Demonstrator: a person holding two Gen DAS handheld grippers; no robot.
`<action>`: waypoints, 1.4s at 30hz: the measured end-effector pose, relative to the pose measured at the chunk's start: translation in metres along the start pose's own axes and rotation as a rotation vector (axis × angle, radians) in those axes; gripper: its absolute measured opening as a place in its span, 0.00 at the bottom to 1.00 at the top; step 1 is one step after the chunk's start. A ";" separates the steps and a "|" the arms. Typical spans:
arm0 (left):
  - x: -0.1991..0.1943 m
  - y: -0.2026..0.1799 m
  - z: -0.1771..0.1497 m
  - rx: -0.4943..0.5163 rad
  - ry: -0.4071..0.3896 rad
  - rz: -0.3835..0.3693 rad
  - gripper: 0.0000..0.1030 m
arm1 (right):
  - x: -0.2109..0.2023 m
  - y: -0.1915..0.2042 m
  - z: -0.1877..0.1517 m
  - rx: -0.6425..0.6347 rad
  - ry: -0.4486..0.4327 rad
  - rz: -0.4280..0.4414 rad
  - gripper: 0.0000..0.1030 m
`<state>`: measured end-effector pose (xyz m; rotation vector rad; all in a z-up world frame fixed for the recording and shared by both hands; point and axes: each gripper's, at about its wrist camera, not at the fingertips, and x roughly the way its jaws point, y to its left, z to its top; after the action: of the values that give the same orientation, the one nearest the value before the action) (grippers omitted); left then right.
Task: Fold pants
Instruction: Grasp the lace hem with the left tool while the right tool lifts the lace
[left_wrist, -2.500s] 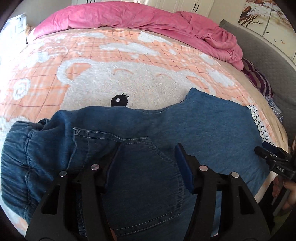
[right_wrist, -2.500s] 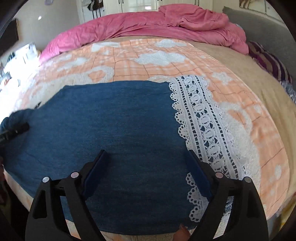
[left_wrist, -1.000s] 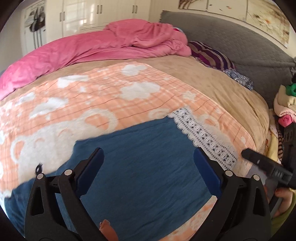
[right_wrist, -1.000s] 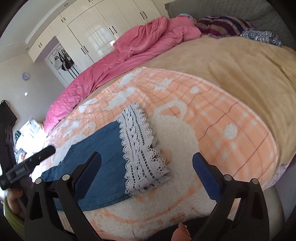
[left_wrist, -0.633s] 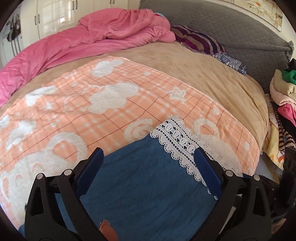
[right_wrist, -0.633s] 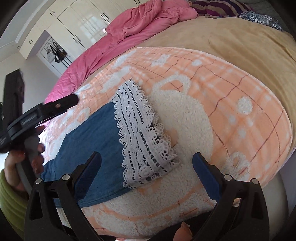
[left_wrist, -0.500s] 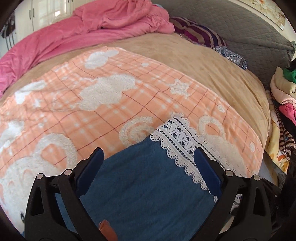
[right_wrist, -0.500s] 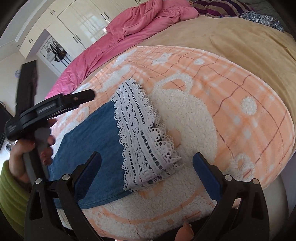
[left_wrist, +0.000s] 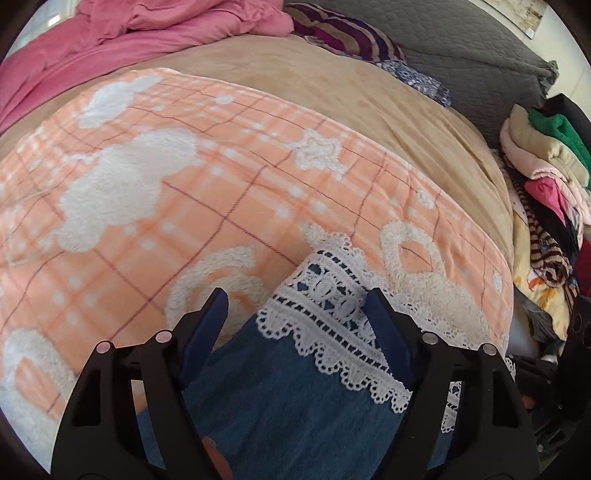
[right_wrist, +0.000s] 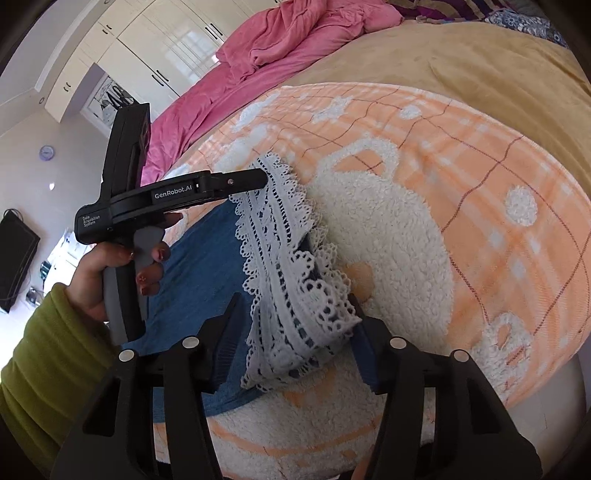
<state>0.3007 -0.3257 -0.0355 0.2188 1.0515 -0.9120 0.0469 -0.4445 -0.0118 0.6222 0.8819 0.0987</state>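
A bedroom: peach fleece blanket over a tan bed, pink duvet beyond. Both grippers, left gripper and right gripper, have just been closing, jaws half-open astride the jeans' lace hem, not visibly clamping.

My left gripper's fingertips vanish behind the white lace hem of the blue denim pants, so I can't tell whether they pinch it. My own black frame covers the denim's near end. The heap of folded clothes runs off the picture's right edge.
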 end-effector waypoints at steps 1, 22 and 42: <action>0.003 -0.001 0.001 0.007 0.003 -0.016 0.55 | 0.002 0.002 0.002 -0.007 -0.001 -0.001 0.54; -0.030 0.003 -0.007 -0.030 -0.133 -0.129 0.14 | 0.002 0.013 0.007 -0.048 -0.050 0.194 0.20; -0.155 0.119 -0.118 -0.549 -0.264 -0.188 0.18 | 0.048 0.172 -0.058 -0.584 0.019 0.219 0.22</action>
<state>0.2834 -0.1007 0.0009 -0.4528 1.0451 -0.7603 0.0632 -0.2608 0.0216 0.1666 0.7516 0.5409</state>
